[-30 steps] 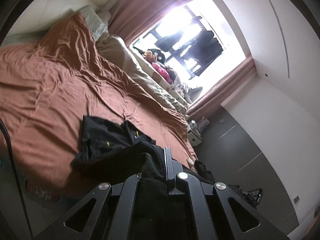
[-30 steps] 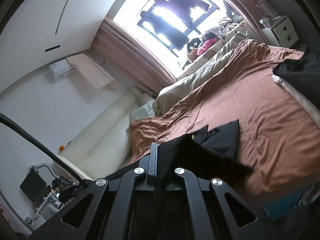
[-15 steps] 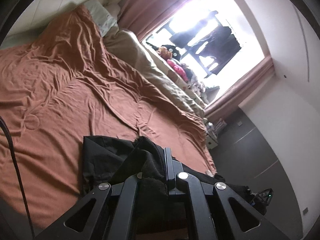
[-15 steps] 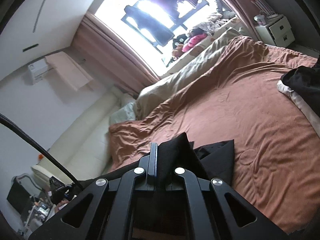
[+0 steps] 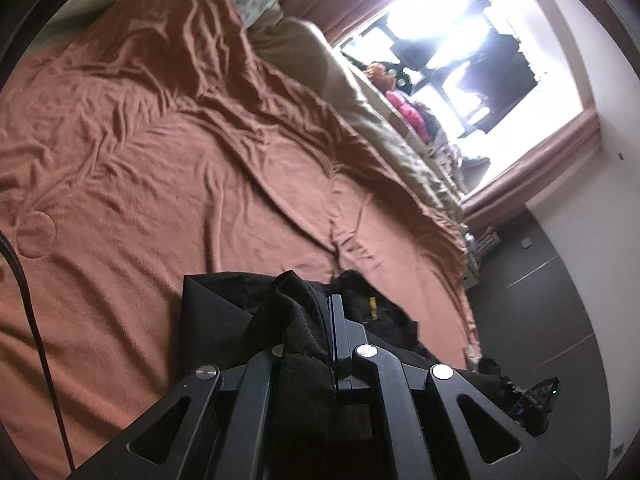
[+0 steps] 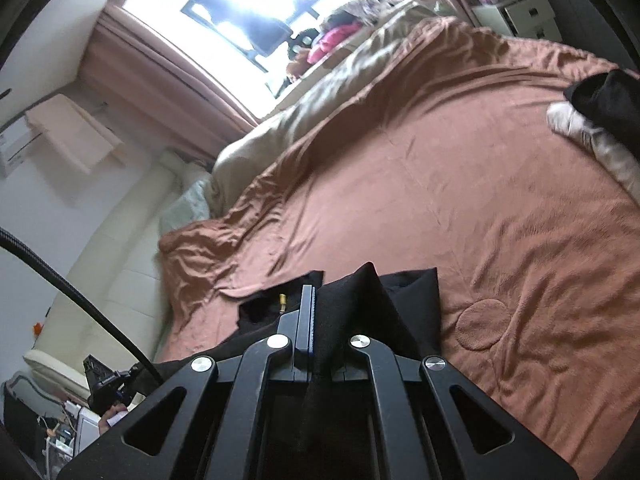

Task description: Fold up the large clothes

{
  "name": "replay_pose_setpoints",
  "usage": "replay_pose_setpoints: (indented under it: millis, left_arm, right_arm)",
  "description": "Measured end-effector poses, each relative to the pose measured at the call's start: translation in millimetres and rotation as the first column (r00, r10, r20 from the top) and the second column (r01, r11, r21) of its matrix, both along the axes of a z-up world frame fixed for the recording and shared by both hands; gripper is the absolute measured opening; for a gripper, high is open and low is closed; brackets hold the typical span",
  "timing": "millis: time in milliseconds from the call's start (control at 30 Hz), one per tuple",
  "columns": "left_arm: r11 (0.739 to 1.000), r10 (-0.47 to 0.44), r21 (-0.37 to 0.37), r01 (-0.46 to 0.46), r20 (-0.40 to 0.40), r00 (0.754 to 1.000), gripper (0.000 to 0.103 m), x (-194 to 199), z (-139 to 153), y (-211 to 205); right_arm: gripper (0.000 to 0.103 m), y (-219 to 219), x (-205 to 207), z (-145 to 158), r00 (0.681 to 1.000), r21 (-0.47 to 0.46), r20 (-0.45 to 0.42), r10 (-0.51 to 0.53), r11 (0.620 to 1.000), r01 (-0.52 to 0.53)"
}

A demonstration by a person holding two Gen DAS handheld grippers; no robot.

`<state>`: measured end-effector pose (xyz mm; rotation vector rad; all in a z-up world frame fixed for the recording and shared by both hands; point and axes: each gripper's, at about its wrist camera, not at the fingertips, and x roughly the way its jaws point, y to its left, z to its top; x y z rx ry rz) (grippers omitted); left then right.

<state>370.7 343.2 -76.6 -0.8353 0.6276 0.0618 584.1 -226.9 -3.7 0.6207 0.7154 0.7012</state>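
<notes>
A large black garment (image 5: 224,312) lies at the near edge of a bed with a rust-brown blanket (image 5: 168,168). My left gripper (image 5: 326,308) is shut on a bunched fold of this black cloth, which rises over its fingers. In the right wrist view the same black garment (image 6: 412,300) spreads flat ahead, and my right gripper (image 6: 316,300) is shut on a peaked fold of it. A small yellow tag (image 6: 282,301) shows on the cloth left of the right gripper, also seen as the yellow tag (image 5: 373,305) in the left view.
A beige duvet (image 5: 360,92) runs along the far side under a bright window (image 5: 460,40) with pink curtains. Another dark garment on white cloth (image 6: 600,100) lies at the bed's right edge. A white bedside cabinet (image 6: 524,12) and a cream headboard (image 6: 112,256) border the bed.
Both grippers have moved forward over the bed and lower, carrying the black garment; more blanket fills both views and the cloth now lies further onto the bed.
</notes>
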Motion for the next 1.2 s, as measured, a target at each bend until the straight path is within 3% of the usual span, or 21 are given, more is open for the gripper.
replay_pose_setpoints:
  millis: [100,133,167,200,233,267,300,400,600,933,1033,1100,1167,1200]
  left_arm:
    - [1.0,-0.007,-0.017,0.007,-0.036,0.999,0.009,19.3,-19.0,5.7]
    - [1.0,-0.016,-0.017,0.015,-0.052,0.999,0.022,26.2,-25.3,6.9]
    - [1.0,-0.013,-0.009,0.013,-0.067,0.998,0.043,31.2,-29.5,7.8]
    - [1.0,-0.002,0.013,0.003,-0.071,0.997,0.055,33.8,-31.5,8.2]
    - [1.0,0.007,0.031,-0.005,-0.066,0.998,0.077,34.4,-31.2,8.5]
    - [0.999,0.018,0.053,-0.015,-0.055,0.998,0.089,33.3,-29.7,9.0]
    - [0.997,0.028,0.071,-0.025,-0.043,0.999,0.091,31.6,-27.6,9.1]
    - [0.994,0.031,0.105,-0.026,-0.046,0.998,0.091,25.4,-26.1,8.6]
    - [0.982,0.016,0.186,0.017,-0.175,0.984,0.091,8.8,-42.8,2.2]
    - [0.986,-0.042,0.143,0.091,-0.314,0.948,0.067,-36.4,-87.2,-16.6]
    - [0.984,-0.065,0.133,0.116,-0.34,0.938,0.065,-49.5,-95.7,-25.3]
    - [0.982,-0.085,0.131,0.138,-0.351,0.933,0.057,-54.1,-99.1,-32.4]
    - [0.981,-0.101,0.123,0.152,-0.345,0.933,0.023,-56.8,-102.3,-36.6]
    - [0.981,-0.103,0.121,0.152,-0.337,0.936,0.017,-56.8,-102.9,-37.5]
  right_arm:
    - [0.001,11.8,15.6,-4.6,0.999,-0.027,-0.044,0.0,1.0,-0.001]
    - [0.003,14.4,21.3,-5.8,0.998,-0.042,-0.061,-0.005,0.999,0.002]
    - [0.014,19.1,25.9,-7.7,0.996,-0.068,-0.083,-0.019,0.998,0.014]
    - [0.027,20.7,31.2,-6.2,0.996,-0.074,-0.089,-0.028,0.997,0.022]
    - [0.07,21.6,33.3,-5.7,0.995,-0.076,-0.091,-0.037,0.997,0.03]
    - [0.096,22.1,34.4,-3.9,0.995,-0.067,-0.091,-0.043,0.997,0.037]
    - [0.096,21.4,34.2,-1.2,0.995,-0.059,-0.085,-0.051,0.997,0.046]
    - [0.096,23.6,29.9,5.2,0.996,-0.096,-0.074,-0.056,0.994,0.049]
    - [0.096,31.2,11.5,10.3,0.997,-0.244,-0.065,-0.043,0.969,0.026]
    - [0.096,28.3,-31.9,5.2,0.993,-0.447,-0.118,-0.026,0.894,-0.03]
    - [0.096,22.6,-43.3,2.5,0.99,-0.474,-0.138,-0.019,0.879,-0.05]
    - [0.096,19.6,-49.4,-0.2,0.988,-0.491,-0.155,-0.021,0.869,-0.059]
    - [0.096,14.7,-58.1,-4.5,0.985,-0.503,-0.173,-0.021,0.861,-0.07]
    - [0.096,12.1,-62.7,-7.9,0.984,-0.512,-0.177,-0.025,0.856,-0.071]
